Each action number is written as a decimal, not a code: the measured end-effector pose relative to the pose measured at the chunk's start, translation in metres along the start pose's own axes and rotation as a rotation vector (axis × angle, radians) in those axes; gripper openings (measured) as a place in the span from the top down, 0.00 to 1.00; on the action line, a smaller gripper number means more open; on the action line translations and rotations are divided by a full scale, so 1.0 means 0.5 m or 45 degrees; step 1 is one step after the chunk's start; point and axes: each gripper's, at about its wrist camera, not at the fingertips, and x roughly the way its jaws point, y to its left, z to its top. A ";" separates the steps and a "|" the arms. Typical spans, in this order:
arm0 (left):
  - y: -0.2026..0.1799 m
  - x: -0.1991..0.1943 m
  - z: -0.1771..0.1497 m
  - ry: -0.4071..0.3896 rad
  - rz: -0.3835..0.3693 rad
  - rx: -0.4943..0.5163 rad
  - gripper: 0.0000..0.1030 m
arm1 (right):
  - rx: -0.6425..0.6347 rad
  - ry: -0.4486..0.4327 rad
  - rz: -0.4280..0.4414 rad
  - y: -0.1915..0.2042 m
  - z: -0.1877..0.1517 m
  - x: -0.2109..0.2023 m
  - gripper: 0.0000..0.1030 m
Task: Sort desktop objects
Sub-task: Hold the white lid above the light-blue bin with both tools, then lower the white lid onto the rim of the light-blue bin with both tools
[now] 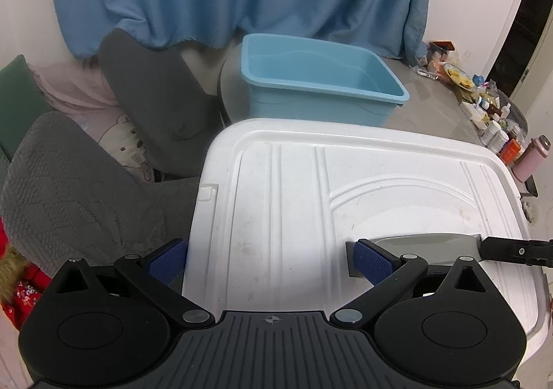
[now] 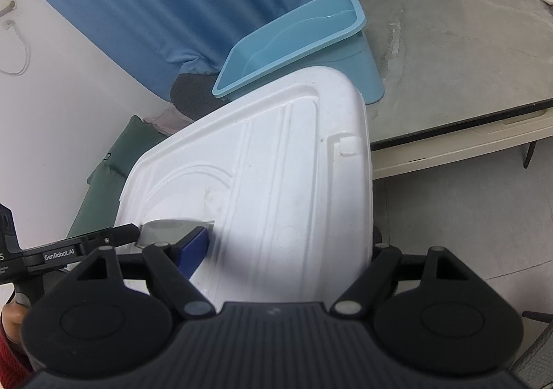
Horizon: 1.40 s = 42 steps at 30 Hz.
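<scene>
White storage-box lid (image 1: 345, 202) lies flat just before the light-blue tub (image 1: 321, 78) on the grey table (image 1: 432, 105). Your left gripper (image 1: 273, 259) straddles its near-left corner, fingers spread wide. Your right gripper (image 2: 287, 250) likewise spans its edge, fingers spread.

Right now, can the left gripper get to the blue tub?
Probably yes. The left gripper is open over the white lid; the blue tub stands just beyond the lid, open-topped, with nothing showing between them.
</scene>
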 end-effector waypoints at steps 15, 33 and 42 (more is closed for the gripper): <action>0.015 0.032 0.035 0.012 0.017 -0.019 0.01 | -0.005 0.025 0.016 -0.020 0.037 0.026 0.22; -0.022 0.151 0.193 0.013 0.053 -0.056 0.01 | -0.009 0.075 0.065 -0.092 0.176 0.076 0.22; -0.056 0.212 0.275 -0.005 0.087 -0.075 0.01 | -0.045 0.090 0.091 -0.128 0.239 0.084 0.22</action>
